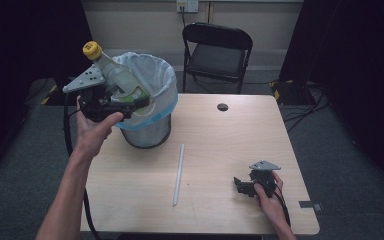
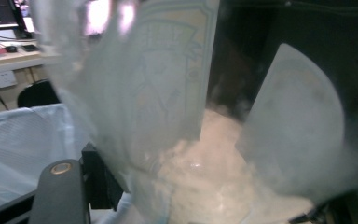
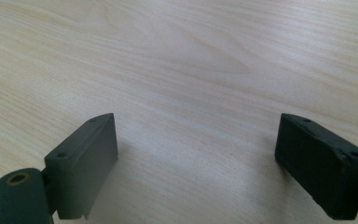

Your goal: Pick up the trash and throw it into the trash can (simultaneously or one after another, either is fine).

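A clear plastic bottle with a yellow cap is held tilted over the rim of a lined waste bin at the far left of the tabletop, gripped across its labelled body by the left tongs, which are closed on it. It is judged to be light, apparently empty, thin-walled and easily dented, with a smooth skin that could slip; the labelled midsection is considered the surest hold. The right tongs are rested on the wood at the near right, spread wide with nothing between them. A white straw is seen lying mid-table, likely light and flexible, best pinched near its middle.
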